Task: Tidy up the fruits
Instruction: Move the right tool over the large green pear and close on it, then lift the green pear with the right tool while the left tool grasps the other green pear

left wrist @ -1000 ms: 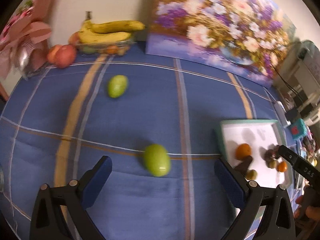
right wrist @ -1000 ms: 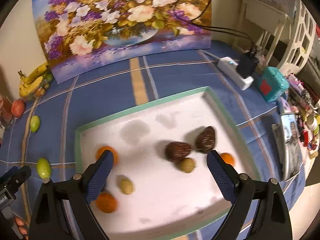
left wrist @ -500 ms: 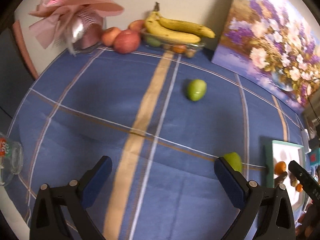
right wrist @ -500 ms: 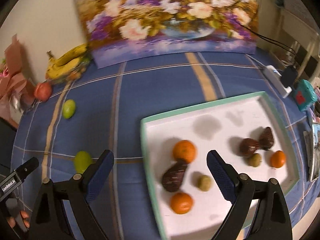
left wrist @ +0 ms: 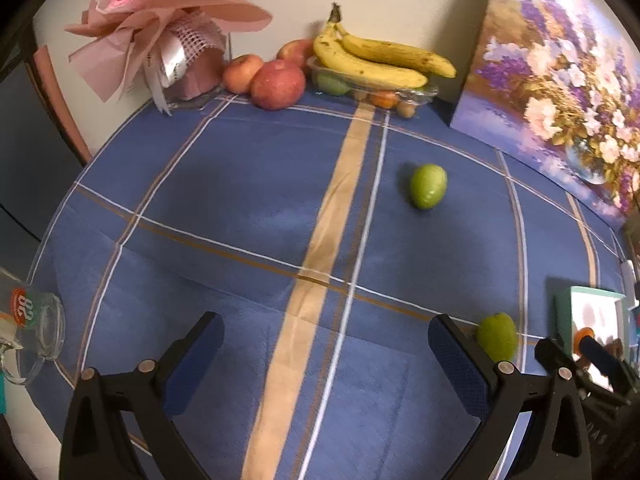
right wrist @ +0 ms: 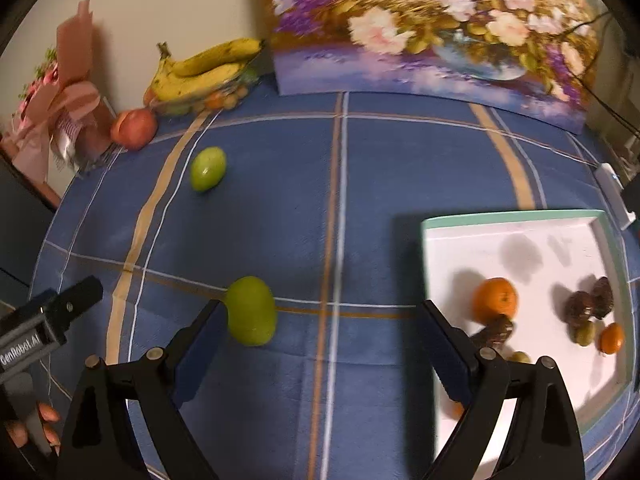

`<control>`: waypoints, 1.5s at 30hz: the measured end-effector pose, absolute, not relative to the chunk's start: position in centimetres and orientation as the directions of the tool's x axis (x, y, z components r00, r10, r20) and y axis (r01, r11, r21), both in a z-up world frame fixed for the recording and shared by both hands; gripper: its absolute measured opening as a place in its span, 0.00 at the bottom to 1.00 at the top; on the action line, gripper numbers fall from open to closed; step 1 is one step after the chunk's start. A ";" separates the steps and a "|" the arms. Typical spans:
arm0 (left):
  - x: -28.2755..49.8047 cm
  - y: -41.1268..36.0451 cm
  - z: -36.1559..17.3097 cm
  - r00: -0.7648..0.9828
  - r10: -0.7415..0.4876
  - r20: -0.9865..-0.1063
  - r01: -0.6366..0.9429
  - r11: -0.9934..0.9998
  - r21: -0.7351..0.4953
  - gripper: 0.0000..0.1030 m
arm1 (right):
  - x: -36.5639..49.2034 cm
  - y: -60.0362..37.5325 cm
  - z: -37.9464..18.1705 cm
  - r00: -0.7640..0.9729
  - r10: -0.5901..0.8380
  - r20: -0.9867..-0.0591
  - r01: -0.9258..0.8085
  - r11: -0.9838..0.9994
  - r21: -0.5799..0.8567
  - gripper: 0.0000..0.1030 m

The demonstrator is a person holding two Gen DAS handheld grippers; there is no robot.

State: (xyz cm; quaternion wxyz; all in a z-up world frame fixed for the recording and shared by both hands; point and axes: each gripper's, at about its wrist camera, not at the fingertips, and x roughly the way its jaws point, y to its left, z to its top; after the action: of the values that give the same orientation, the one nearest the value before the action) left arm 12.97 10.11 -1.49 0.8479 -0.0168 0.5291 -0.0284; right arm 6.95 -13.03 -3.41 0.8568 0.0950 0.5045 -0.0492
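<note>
Green and loose, the nearer fruit point(right wrist: 251, 311) lies on the blue-clothed worktop point(right wrist: 360, 208) just past the right tool point(right wrist: 320, 344), whose jaws stand wide apart and empty. The left tool point(left wrist: 326, 346) is likewise spread over bare cloth, gripping nothing. To the right, the white tray point(right wrist: 520, 216) already holds oranges and small dark fruits, so sorting looks partly done. Further back a second green fruit point(right wrist: 207, 168) waits, with open cloth all around it. Bananas point(right wrist: 200, 70) sit at the far wall

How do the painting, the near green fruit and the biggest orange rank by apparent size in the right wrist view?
1. Painting
2. Near green fruit, enlarged by closeness to the camera
3. Biggest orange on the tray
</note>
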 end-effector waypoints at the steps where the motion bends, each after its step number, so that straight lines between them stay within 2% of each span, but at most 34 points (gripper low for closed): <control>1: 13.1 10.3 -1.7 0.432 -0.062 -0.900 0.025 0.998 -0.056 1.00 | 7.2 -12.7 -3.6 0.480 0.015 -0.877 0.174 0.978 0.112 0.91; 19: 15.5 10.8 -5.4 0.361 -0.014 -0.933 -0.009 1.000 -0.018 1.00 | 9.8 -10.3 -7.0 0.418 0.043 -0.908 0.121 0.987 0.103 0.90; 21: 15.4 10.7 -5.4 0.360 -0.012 -0.933 -0.005 1.000 -0.015 1.00 | 9.9 -10.2 -7.1 0.418 0.053 -0.907 0.117 0.987 0.111 0.86; 23: 15.4 10.5 -5.3 0.362 -0.011 -0.932 -0.001 1.000 -0.012 1.00 | 10.0 -10.1 -7.2 0.414 0.065 -0.908 0.107 0.987 0.119 0.72; 27: 15.4 10.3 -5.1 0.367 -0.010 -0.930 0.008 1.000 -0.007 1.00 | 10.2 -9.6 -7.6 0.403 0.091 -0.911 0.090 0.986 0.138 0.63; 29: 15.3 10.1 -5.1 0.366 -0.010 -0.931 0.013 1.000 -0.006 1.00 | 10.1 -9.5 -7.8 0.397 0.112 -0.911 0.081 0.984 0.157 0.50; 32: 15.2 10.1 -5.1 0.365 -0.021 -0.931 0.012 1.000 -0.018 1.00 | 10.0 -9.4 -7.8 0.391 0.135 -0.910 0.073 0.982 0.177 0.40; 38: 15.3 9.6 -5.3 0.363 -0.036 -0.931 0.016 0.999 -0.032 1.00 | 9.8 -9.4 -7.6 0.384 0.141 -0.912 0.061 0.982 0.178 0.40; 45: 16.6 8.6 -4.9 0.381 -0.127 -0.916 0.005 0.991 -0.135 1.00 | 10.0 -11.5 -6.8 0.415 0.136 -0.900 0.113 0.974 0.199 0.40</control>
State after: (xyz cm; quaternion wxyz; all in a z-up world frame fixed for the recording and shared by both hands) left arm 16.62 8.59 -4.85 0.8292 -0.0550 0.5548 -0.0399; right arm 9.96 -11.48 -6.76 0.8331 0.1148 0.5410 0.0068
